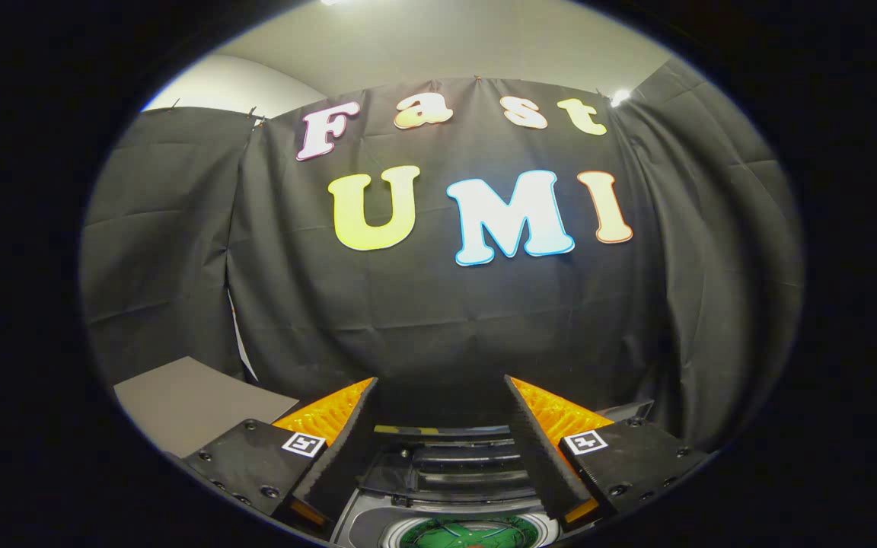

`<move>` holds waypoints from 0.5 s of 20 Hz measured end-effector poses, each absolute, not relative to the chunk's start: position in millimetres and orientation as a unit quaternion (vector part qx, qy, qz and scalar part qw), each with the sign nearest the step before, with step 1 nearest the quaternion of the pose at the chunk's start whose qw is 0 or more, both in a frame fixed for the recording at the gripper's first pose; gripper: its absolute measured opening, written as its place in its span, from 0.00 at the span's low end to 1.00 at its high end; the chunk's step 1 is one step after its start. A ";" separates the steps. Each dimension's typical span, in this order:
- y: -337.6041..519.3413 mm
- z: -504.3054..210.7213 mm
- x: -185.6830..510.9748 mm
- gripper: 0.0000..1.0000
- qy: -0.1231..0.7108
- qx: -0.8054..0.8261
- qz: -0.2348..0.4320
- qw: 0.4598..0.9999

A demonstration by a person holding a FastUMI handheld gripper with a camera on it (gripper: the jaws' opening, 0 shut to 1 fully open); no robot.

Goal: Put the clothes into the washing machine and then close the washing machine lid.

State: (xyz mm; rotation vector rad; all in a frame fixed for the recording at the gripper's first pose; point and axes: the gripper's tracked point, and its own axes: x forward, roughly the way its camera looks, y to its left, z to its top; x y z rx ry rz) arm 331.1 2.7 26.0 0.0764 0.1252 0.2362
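The hand-held gripper (438,411) hangs above the washer (450,487) with its fingers (347,449) spread wide apart and nothing between them. Each finger slopes up and away toward the far wall, and the gap between them frames the machine below.

The washer sits near and low, directly under the fingers, seen from above. Its lid (446,464) is open: a dark, glossy panel, folded back toward the far side, lies between the fingers with its long axis running left to right. Just nearer than the lid is the round mouth of the drum (469,533), ringed by a pale rim. Inside the drum something green shows, with a small reddish patch near its middle; whether that is clothing or part of the tub cannot be told, since much of the opening is cut off.

A grey, flat counter (187,403) lies to the left of the left finger, reaching back to the wall. Black cloth (438,320) forms the far wall, hanging in folds, with side curtains to left and right and a pale ceiling (438,46) above.
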 end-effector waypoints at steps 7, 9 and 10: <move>7.5 -14.7 374.3 0.98 0.106 0.004 0.102 0.989; 6.3 -21.3 379.3 0.98 0.112 0.002 0.097 0.989; 5.3 -24.8 381.6 0.98 0.115 0.004 0.093 0.989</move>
